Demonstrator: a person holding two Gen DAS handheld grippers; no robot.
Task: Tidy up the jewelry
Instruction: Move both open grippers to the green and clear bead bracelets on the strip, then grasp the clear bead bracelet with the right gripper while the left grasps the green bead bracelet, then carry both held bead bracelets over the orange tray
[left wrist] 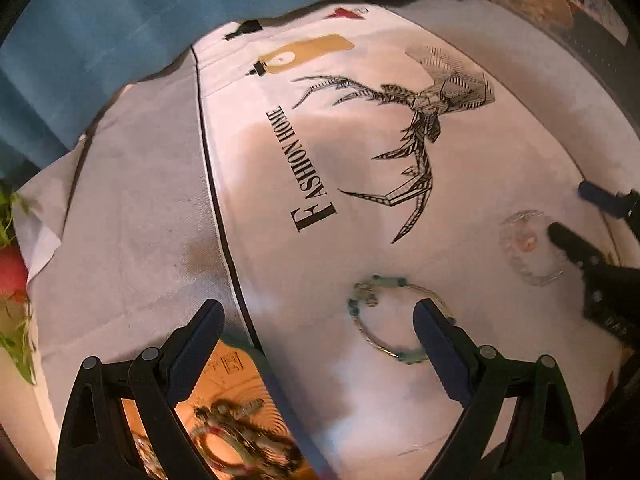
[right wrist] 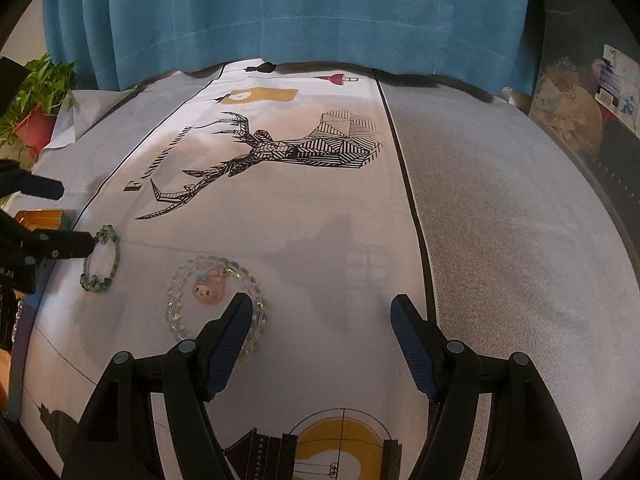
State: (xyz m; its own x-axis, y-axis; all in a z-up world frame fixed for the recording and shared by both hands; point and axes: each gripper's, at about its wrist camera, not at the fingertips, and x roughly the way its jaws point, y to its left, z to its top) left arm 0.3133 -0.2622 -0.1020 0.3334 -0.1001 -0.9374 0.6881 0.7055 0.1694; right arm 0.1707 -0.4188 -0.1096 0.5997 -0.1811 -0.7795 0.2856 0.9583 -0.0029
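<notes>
Your left tool is wide apart and holds nothing. The green bracelet lies flat on the desk cloth, partly between the two fingers; the finger on the picture's right covers one side of the ring, and you cannot tell if it touches. Low in that view, an orange box holds more jewelry. Your right tool is also wide and holds nothing. The clear bracelet with a pink charm lies beside it, half under its left finger, not between the fingers.
</notes>
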